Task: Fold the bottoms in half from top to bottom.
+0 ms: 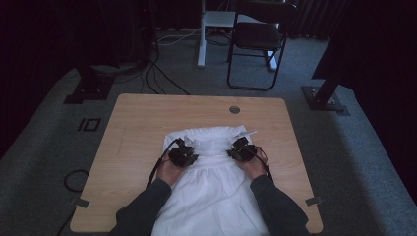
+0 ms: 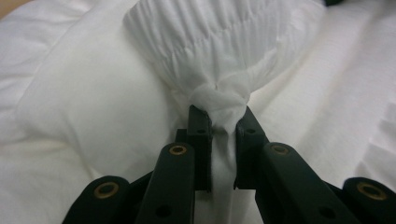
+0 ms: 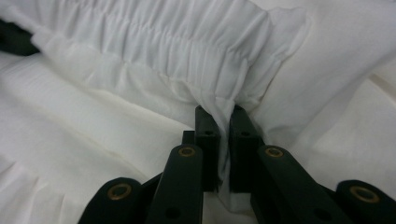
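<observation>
White garment (image 1: pixel 211 191) lies flat on the wooden counter (image 1: pixel 133 128), running from mid-counter to the near edge. Left tool (image 1: pixel 183 153) clamps a bunched knot of fabric at the gathered elastic band (image 2: pixel 219 42), jaws nearly together with cloth between. Right tool (image 1: pixel 242 150) pinches a fold at the band's other side (image 3: pixel 187 42), jaws pressed on it. Both tools sit on the garment's upper part, well apart. Black chair (image 1: pixel 258 37) stands on the floor beyond the counter.

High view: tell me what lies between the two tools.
In the high view, the white garment's gathered, elastic band spans the gap between the left tool and the right tool. Each tool is clamped on that cloth, and nothing else lies between them.
</observation>
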A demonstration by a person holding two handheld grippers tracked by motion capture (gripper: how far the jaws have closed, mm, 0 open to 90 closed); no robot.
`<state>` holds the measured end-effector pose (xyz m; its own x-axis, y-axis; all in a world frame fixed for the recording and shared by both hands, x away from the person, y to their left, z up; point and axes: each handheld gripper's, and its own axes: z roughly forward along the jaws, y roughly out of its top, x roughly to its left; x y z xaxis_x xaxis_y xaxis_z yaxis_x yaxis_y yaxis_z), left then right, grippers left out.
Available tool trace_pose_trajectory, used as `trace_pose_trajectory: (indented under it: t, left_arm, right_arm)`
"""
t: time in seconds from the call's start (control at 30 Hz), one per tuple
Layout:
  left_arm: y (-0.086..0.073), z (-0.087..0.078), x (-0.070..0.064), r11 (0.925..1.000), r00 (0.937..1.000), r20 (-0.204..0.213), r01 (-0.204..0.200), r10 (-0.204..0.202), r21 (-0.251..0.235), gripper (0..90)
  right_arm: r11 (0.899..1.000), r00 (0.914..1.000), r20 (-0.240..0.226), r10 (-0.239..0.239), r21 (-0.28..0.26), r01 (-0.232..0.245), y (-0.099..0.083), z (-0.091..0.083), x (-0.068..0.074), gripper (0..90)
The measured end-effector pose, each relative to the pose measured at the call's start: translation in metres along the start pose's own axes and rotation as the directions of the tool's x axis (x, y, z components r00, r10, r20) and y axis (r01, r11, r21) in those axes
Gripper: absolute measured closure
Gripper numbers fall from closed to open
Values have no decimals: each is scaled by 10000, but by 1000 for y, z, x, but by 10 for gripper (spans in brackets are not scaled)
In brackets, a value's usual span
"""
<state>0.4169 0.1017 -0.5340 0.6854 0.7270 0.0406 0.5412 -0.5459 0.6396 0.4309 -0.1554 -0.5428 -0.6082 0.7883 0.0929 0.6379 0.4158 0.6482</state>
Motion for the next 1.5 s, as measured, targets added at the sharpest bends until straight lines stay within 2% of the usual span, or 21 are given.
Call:
trace_pose_trajectory:
  t: [0.13, 0.23, 0.37, 0.53, 0.77, 0.83, 0.87, 0.9, 0.93, 0.97, 1.0, 1.03, 1.07, 1.1, 1.13, 1.17, 1.2, 1.23, 1.27, 1.4, 1.5]
  left_arm:
    - [9, 8, 26, 9994, 9992, 196, 341, -340, -52, 801]
    - [17, 15, 36, 9993, 9994, -2, 358, -358, -66, 801]
    - [32, 24, 38, 9994, 9985, -463, 307, -298, 177, 802]
    - [34, 31, 38, 9970, 9949, -666, 749, -760, -182, 808]
    - [36, 24, 42, 9966, 9968, -289, 731, -742, -388, 821]
    - [38, 13, 45, 9929, 9959, -16, 902, -906, -778, 831]
    - [44, -3, 46, 9860, 9953, 124, 966, -958, -1362, 835]
    - [44, -3, 46, 9860, 9953, 124, 966, -958, -1362, 837]
    - [52, -23, 45, 9790, 9966, 114, 822, -815, -1863, 837]
    - [52, -23, 45, 9790, 9966, 114, 822, -815, -1863, 837]
    - [62, -44, 42, 9699, 9980, -17, 606, -628, -2358, 837]
    - [62, -44, 42, 9699, 9980, -17, 606, -628, -2358, 838]
    - [74, -73, 37, 9550, 9991, -93, 365, -410, -2942, 837]
    - [74, -73, 37, 9550, 9991, -93, 365, -410, -2942, 838]
    - [82, -99, 32, 9421, 9998, -150, 53, -109, -3352, 838]
    - [82, -99, 32, 9421, 9998, -150, 53, -109, -3352, 837]
    - [87, -122, 24, 9299, 9997, -142, -240, 201, -3672, 838]
    - [87, -122, 24, 9299, 9997, -142, -240, 201, -3672, 837]
    - [86, -140, 14, 9212, 9987, -104, -493, 491, -3859, 837]
    - [71, -154, -6, 9252, 9952, -123, -951, 974, -3674, 837]
    - [58, -153, -13, 9322, 9950, 177, -855, 979, -3517, 836]
  right_arm:
    - [9994, 9994, -79, 336, -71, -337, 11, 9, -2, 842]
    - [9980, 9983, -103, 570, -282, -573, 17, 16, -8, 842]
    - [9976, 9974, 295, 655, -253, -648, 31, 24, -17, 839]
    - [9894, 9890, 582, 1362, -583, -1328, 36, 30, -26, 840]
    - [9888, 9884, 490, 1440, -455, -1418, 39, 25, -25, 847]
    - [9846, 9865, 329, 1606, -755, -1578, 41, 17, -27, 849]
    - [9814, 9878, 163, 1550, -1174, -1521, 45, 4, -27, 850]
    - [9814, 9878, 163, 1550, -1174, -1521, 45, 4, -27, 850]
    - [9782, 9914, 108, 1302, -1645, -1267, 52, -12, -24, 851]
    - [9782, 9914, 108, 1302, -1645, -1267, 52, -12, -24, 851]
    - [9713, 9954, 96, 949, -2201, -905, 60, -32, -20, 851]
    - [9713, 9954, 96, 949, -2201, -905, 60, -32, -20, 851]
    - [9588, 9978, 118, 652, -2778, -594, 69, -57, -14, 851]
    - [9588, 9978, 118, 652, -2778, -594, 69, -57, -14, 851]
    - [9416, 9996, 115, 277, -3359, -222, 76, -83, -8, 851]
    - [9416, 9996, 115, 277, -3359, -222, 76, -83, -8, 851]
    - [9258, 9996, 221, -159, -3773, 231, 81, -108, 0, 851]
    - [9258, 9996, 221, -159, -3773, 231, 81, -108, 0, 851]
    - [9140, 9978, 348, -555, -4006, 648, 83, -129, 7, 850]
    - [9132, 9928, 561, -1057, -3898, 1192, 74, -150, 21, 851]
    - [9171, 9906, 531, -1260, -3744, 1367, 62, -152, 28, 850]
